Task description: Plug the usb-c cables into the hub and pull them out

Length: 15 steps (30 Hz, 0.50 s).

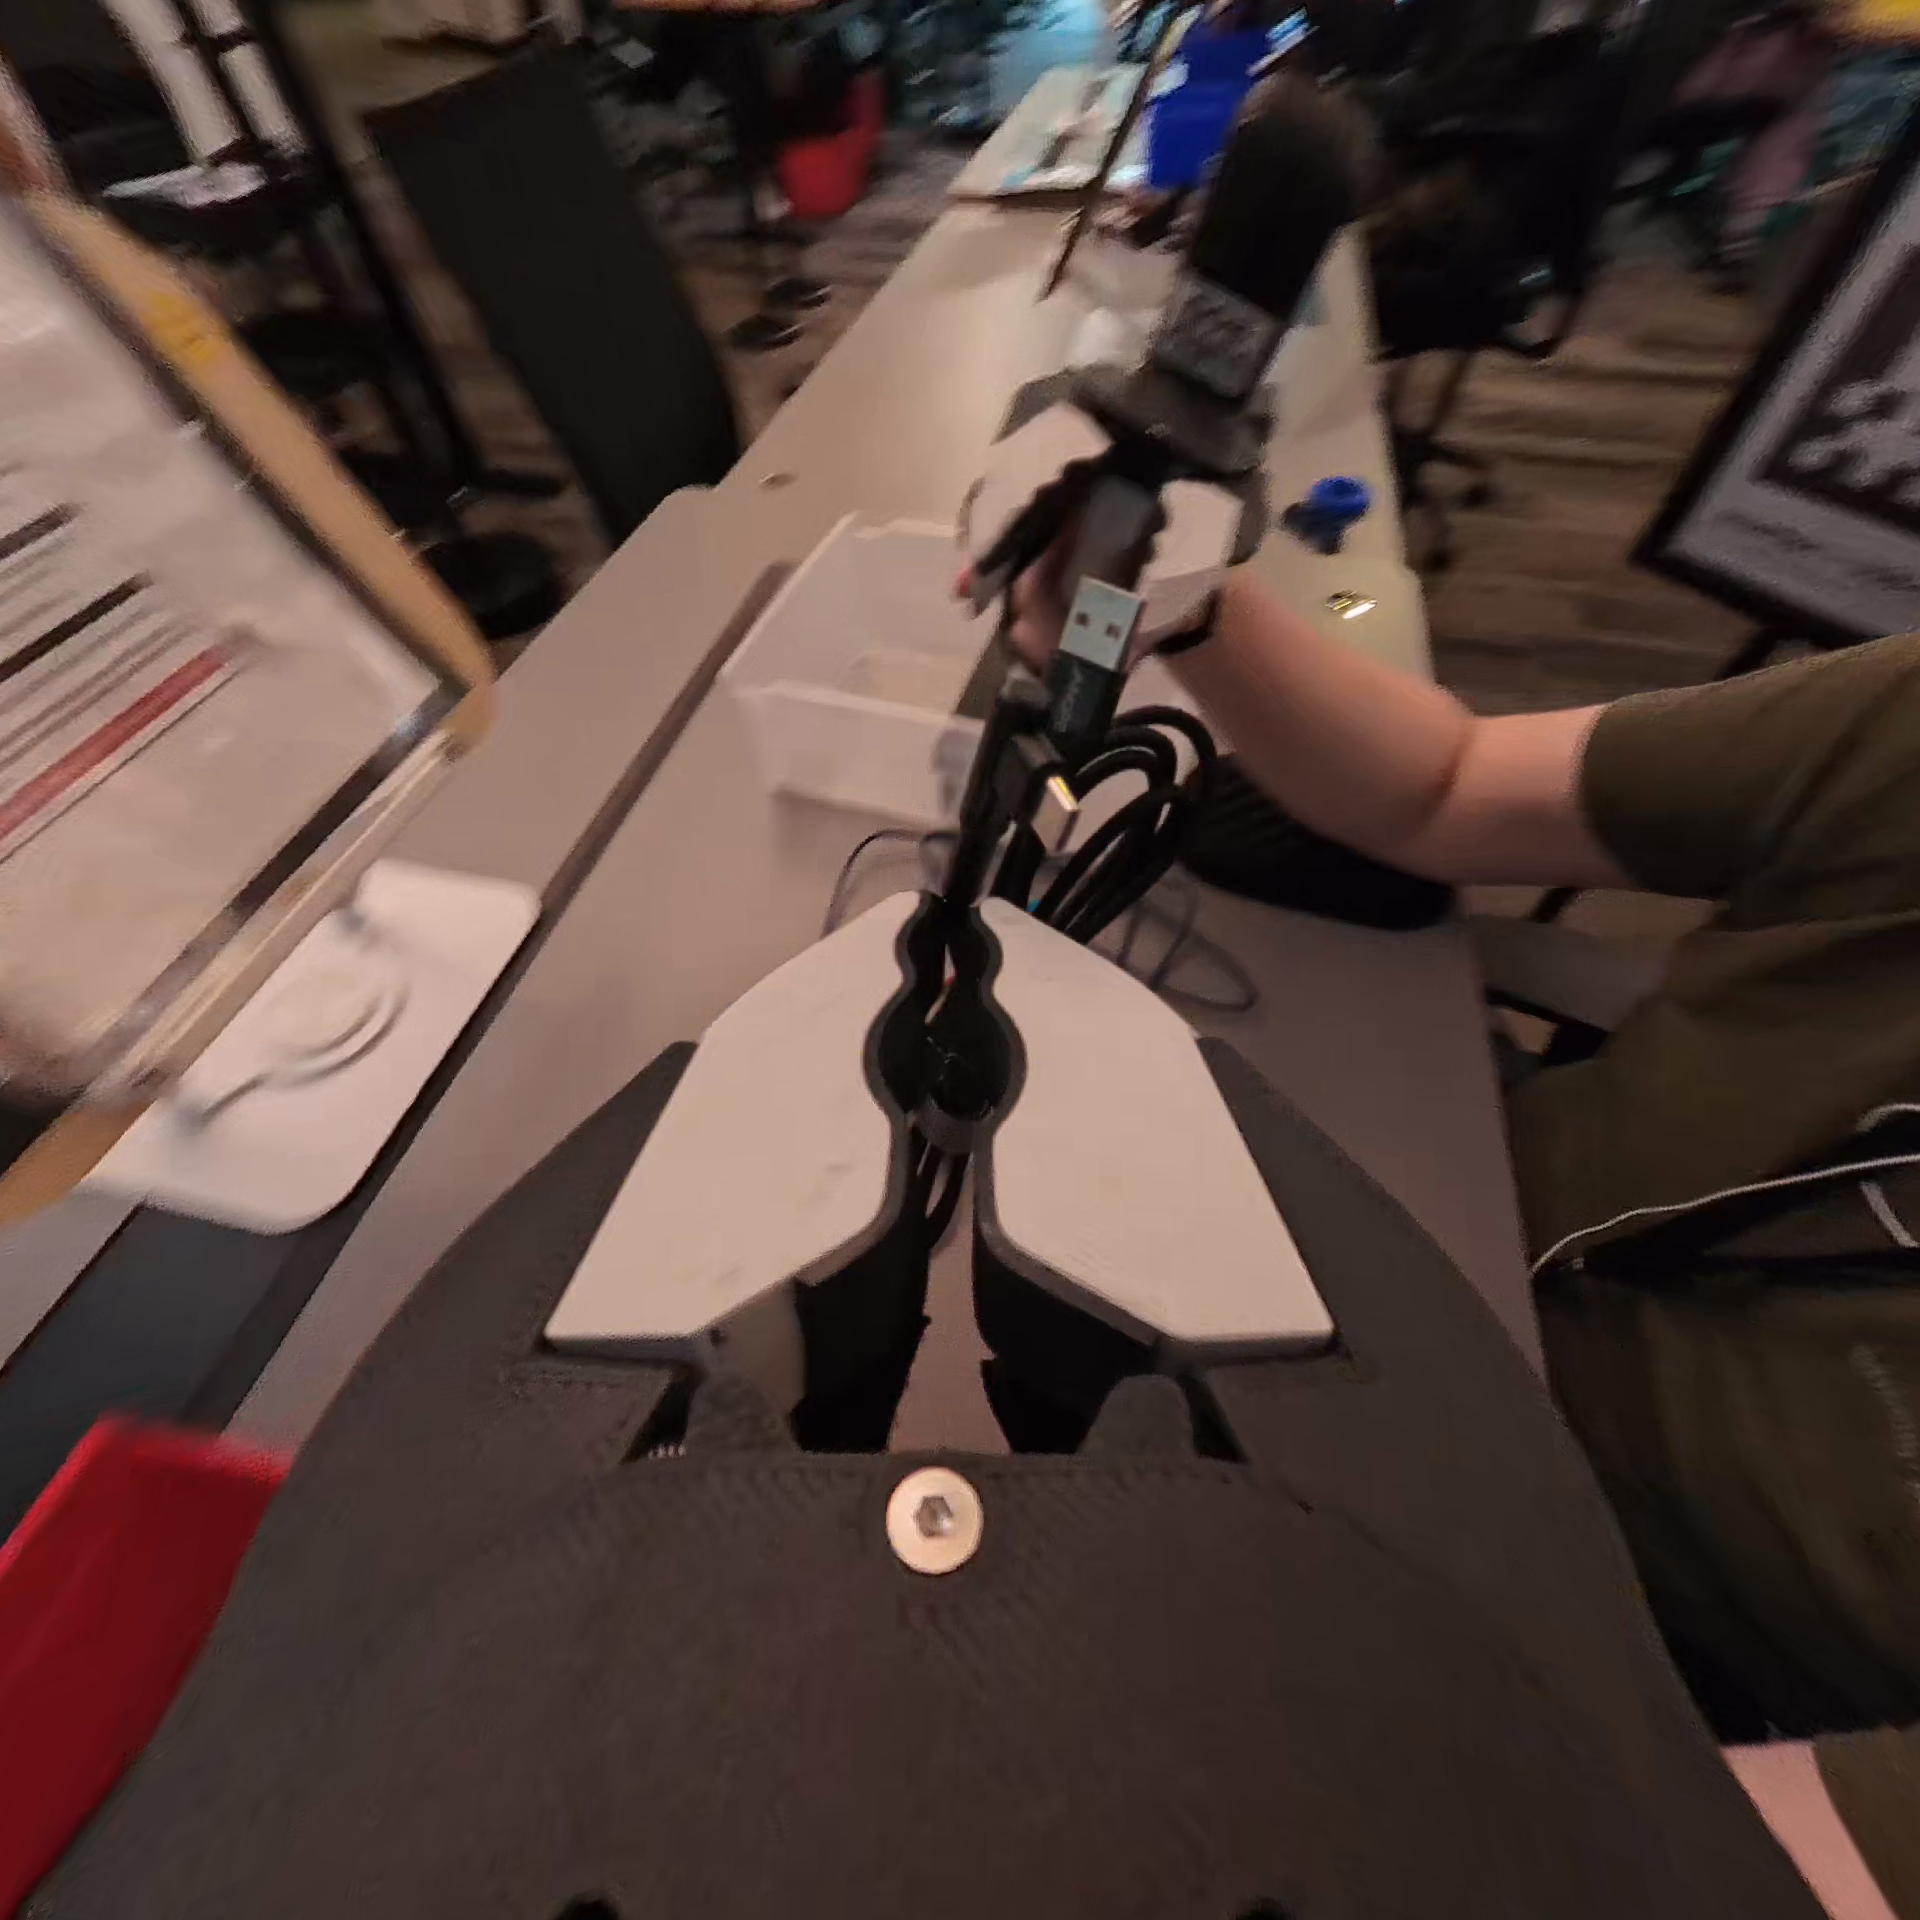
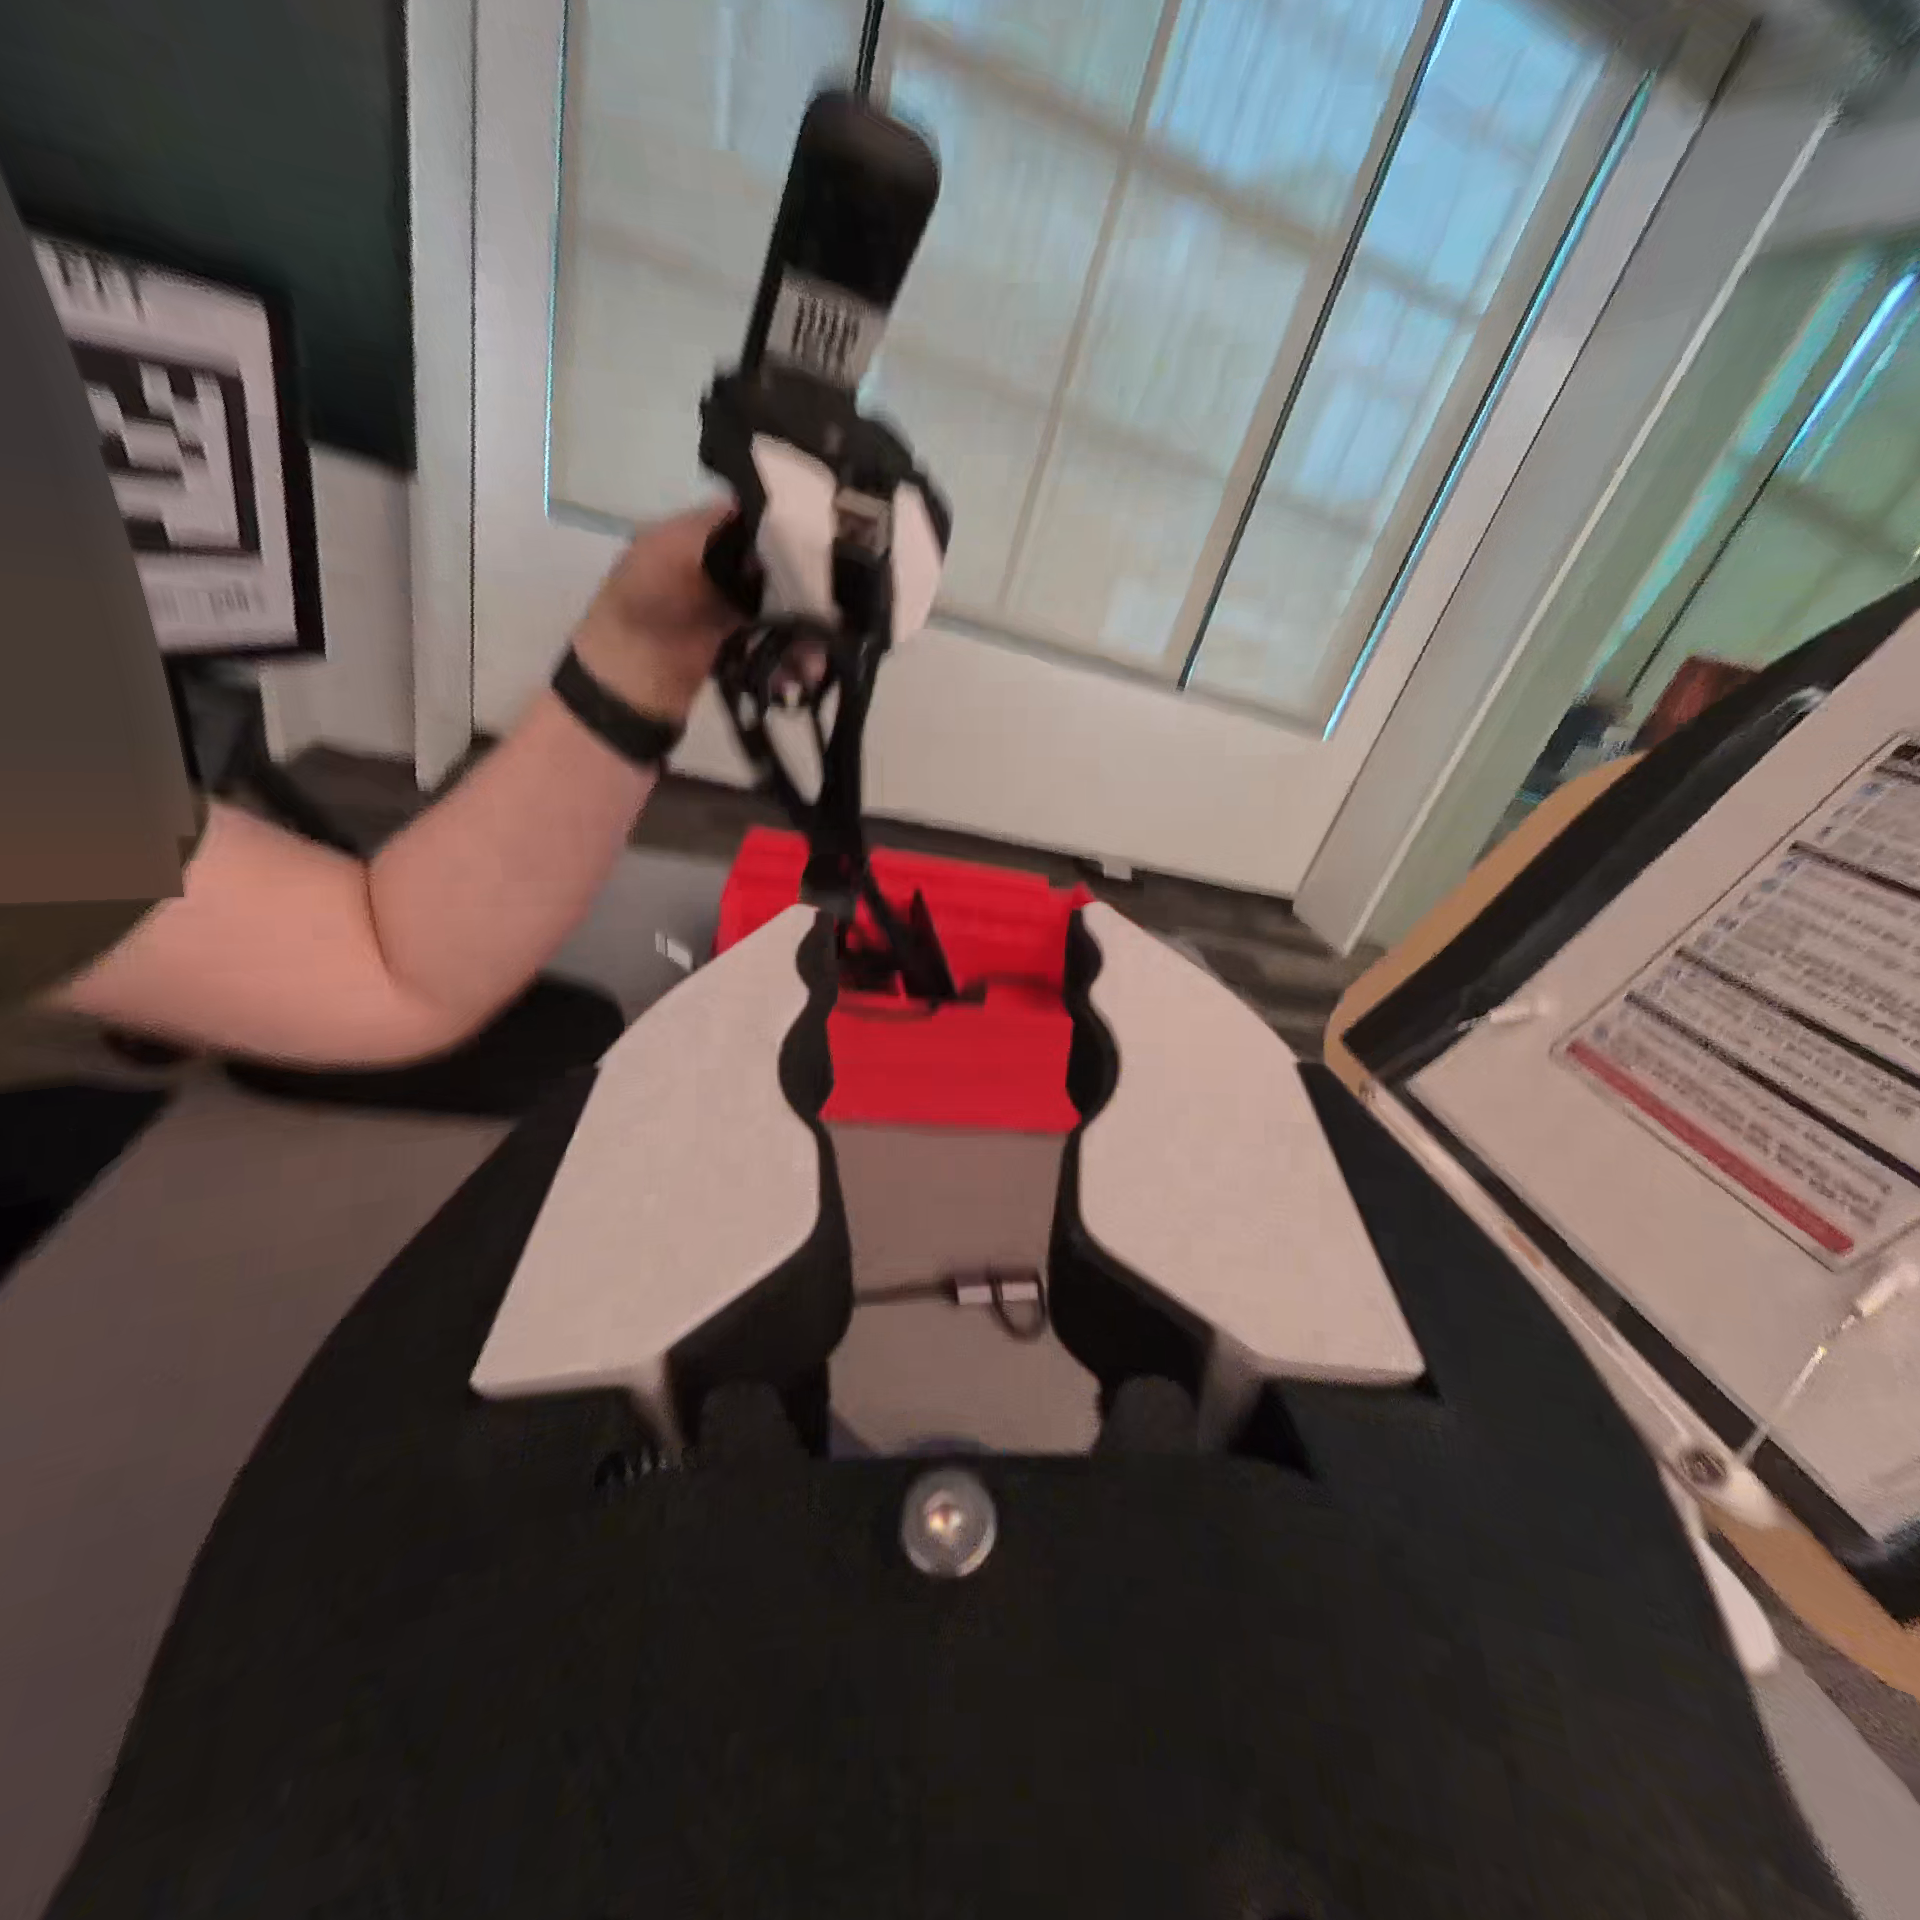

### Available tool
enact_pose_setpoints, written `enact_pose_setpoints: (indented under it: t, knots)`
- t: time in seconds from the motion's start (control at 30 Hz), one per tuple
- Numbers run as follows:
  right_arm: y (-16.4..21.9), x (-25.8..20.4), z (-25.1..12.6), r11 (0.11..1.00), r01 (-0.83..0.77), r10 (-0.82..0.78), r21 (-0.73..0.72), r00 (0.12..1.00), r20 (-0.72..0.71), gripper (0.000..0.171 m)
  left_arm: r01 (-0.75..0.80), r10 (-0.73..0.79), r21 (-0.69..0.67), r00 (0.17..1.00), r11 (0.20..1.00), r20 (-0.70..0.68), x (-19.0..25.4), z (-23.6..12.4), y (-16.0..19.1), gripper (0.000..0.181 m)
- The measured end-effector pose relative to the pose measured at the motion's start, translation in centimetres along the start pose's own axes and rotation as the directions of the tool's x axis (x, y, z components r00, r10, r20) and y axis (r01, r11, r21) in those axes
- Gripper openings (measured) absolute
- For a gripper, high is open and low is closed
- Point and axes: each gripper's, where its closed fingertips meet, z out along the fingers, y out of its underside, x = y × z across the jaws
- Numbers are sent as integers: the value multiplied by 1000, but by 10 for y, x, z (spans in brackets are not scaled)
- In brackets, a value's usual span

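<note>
I have the bundle of black cables (image 1: pixel 1101 821) pinched in my left gripper (image 1: pixel 945 935), jaws nearly shut on the cords, lifted so a plug hangs free. My right gripper (image 2: pixel 940 935) stands half open on nothing, though the left view blurs that. The small grey hub (image 2: pixel 992 1291) lies on the matte table (image 2: pixel 935 1195), toward six o'clock of the ribbed red block (image 2: pixel 966 1070).

Each tool looks the same: the left tool (image 1: pixel 951 940) and right tool (image 2: pixel 940 961) have pale grey fingers (image 1: pixel 774 1132) with wavy black inner edges, on a textured black body with one silver screw (image 1: pixel 933 1520) (hex socket). The person wears an olive short sleeve (image 1: pixel 1756 790) and a black wristband (image 2: pixel 608 707).
</note>
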Motion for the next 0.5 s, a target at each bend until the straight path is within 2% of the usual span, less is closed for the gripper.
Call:
enact_pose_setpoints:
  t: [0.13, 0.23, 0.37, 0.5]
  knots:
    - [-23, 7, -6, 980, -91, 94, 179, 995, -12, 32, -39, 63, 97, 963, 995, -263, 45, 33, -22, 3]
    - [-33, 7, -5, 960, -121, 130, 252, 991, -18, 31, -51, 78, 77, 911, 996, -405, 74, 52, -21, 2]
    - [-42, -15, 7, 947, -187, 169, 261, 981, 91, 29, -51, 62, 36, 887, 998, -457, 89, 74, -17, 2]
    - [-45, -40, 19, 957, -188, 149, 222, 972, 180, 28, -53, 44, -4, 878, 999, -476, 92, 87, -10, 3]
